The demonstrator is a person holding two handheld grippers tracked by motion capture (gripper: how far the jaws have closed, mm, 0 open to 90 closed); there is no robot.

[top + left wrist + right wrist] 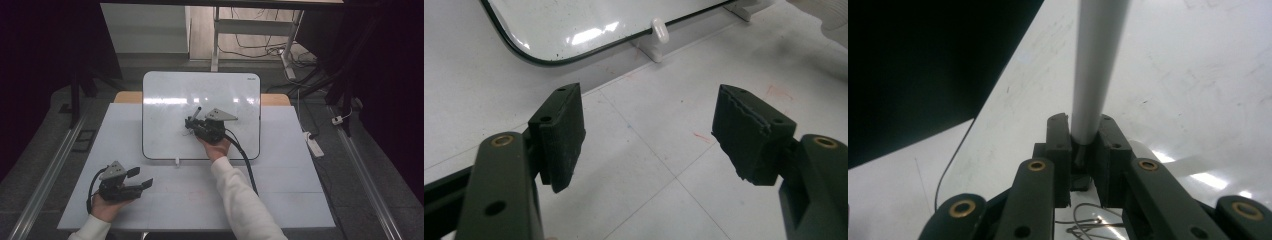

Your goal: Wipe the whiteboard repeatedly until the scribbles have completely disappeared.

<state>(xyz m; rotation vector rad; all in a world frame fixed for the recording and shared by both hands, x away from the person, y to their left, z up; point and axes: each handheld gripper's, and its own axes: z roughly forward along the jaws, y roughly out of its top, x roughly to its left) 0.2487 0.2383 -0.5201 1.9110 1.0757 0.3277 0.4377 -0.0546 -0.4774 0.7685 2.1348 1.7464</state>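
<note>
A white-barrelled marker pen with a dark far end sticks up out of my right gripper, which is shut on its lower end. That gripper is over the middle of a glossy whiteboard lying flat on the table. Thin dark curved lines show on the board just under the jaws. My left gripper is at the near left of the table, open with nothing between its jaws, aimed toward the board's near corner.
The white table has bare room right of and in front of the board. A small white clip sits on the board's near edge. A power strip and cables lie on the floor to the right. Desk legs stand beyond.
</note>
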